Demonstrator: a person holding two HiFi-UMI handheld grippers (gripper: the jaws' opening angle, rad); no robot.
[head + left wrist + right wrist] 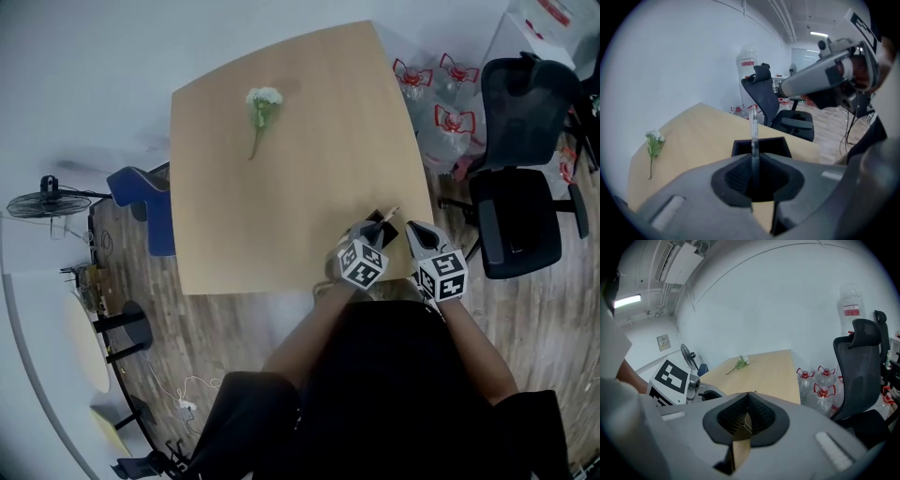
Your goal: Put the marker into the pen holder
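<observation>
Marker [753, 133]: slim, pale see-through barrel with a darker lower end, pinched low down between the closed-in jaws of the left gripper [753, 161], with most of the barrel sticking out past them. Left gripper is pitched steeply down at the table's [281, 197] near right corner. Right gripper [747, 399] is close beside it, tilted less, jaws pressed together with nothing between. Just beyond the marker sits the black, square, open-topped pen holder [738, 147]; whether they touch cannot be read. White flower [262, 108] lies near the far edge.
</observation>
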